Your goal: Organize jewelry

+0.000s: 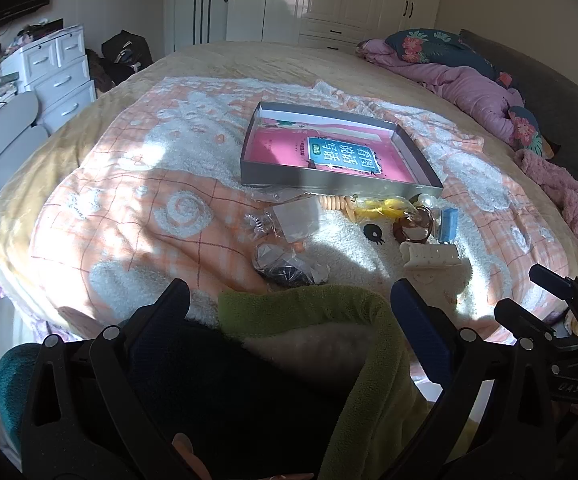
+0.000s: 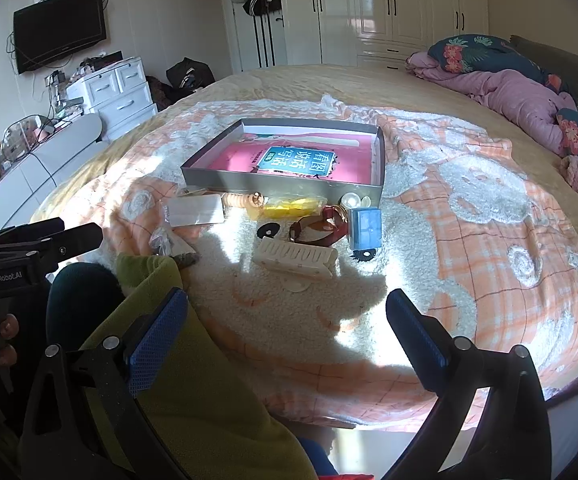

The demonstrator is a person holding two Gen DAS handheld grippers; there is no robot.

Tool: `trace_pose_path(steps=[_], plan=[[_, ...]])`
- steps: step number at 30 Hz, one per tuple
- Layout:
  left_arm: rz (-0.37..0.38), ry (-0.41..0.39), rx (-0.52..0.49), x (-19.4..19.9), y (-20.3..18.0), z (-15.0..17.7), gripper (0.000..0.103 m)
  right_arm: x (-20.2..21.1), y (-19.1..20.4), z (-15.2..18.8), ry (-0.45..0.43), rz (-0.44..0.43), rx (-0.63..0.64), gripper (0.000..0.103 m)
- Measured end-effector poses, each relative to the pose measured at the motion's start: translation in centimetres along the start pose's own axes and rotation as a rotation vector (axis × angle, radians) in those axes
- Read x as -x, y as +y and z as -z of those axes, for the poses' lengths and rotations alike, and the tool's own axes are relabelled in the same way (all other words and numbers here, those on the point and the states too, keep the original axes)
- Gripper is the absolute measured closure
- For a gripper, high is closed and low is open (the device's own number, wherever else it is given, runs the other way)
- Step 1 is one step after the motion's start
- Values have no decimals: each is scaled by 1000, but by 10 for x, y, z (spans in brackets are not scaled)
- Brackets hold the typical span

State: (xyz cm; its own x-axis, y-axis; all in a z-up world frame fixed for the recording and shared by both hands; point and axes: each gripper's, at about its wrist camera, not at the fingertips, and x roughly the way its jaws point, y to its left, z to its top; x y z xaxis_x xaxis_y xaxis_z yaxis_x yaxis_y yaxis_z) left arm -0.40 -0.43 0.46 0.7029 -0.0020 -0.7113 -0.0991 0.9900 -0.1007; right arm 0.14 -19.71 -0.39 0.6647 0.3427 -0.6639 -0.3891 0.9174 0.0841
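Bed scene at the outset of sorting. A shallow grey box (image 2: 281, 190), lined with a pink printed sheet, lay on the checked blanket (image 2: 469, 240) and held no jewelry. All pieces lay loose just in front of it: a cream hair claw (image 2: 295, 258), a blue case (image 2: 365, 227), a brown bangle (image 2: 317, 226), a yellow item (image 2: 291, 207), pearl pieces (image 2: 353, 201) and clear plastic packets (image 1: 293, 220). The left gripper (image 1: 289, 312) and the right gripper (image 2: 287, 312) hovered near the bed's edge, jaws wide apart and holding nothing. Judged so, nothing was yet stowed; every item remained to be boxed.
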Motion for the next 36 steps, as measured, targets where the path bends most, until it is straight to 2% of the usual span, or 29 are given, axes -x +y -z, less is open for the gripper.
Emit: trace_pose_path(steps=[36], plan=[[-8, 1, -7, 3, 0, -3, 9, 1, 6, -1, 0, -1, 18, 4]])
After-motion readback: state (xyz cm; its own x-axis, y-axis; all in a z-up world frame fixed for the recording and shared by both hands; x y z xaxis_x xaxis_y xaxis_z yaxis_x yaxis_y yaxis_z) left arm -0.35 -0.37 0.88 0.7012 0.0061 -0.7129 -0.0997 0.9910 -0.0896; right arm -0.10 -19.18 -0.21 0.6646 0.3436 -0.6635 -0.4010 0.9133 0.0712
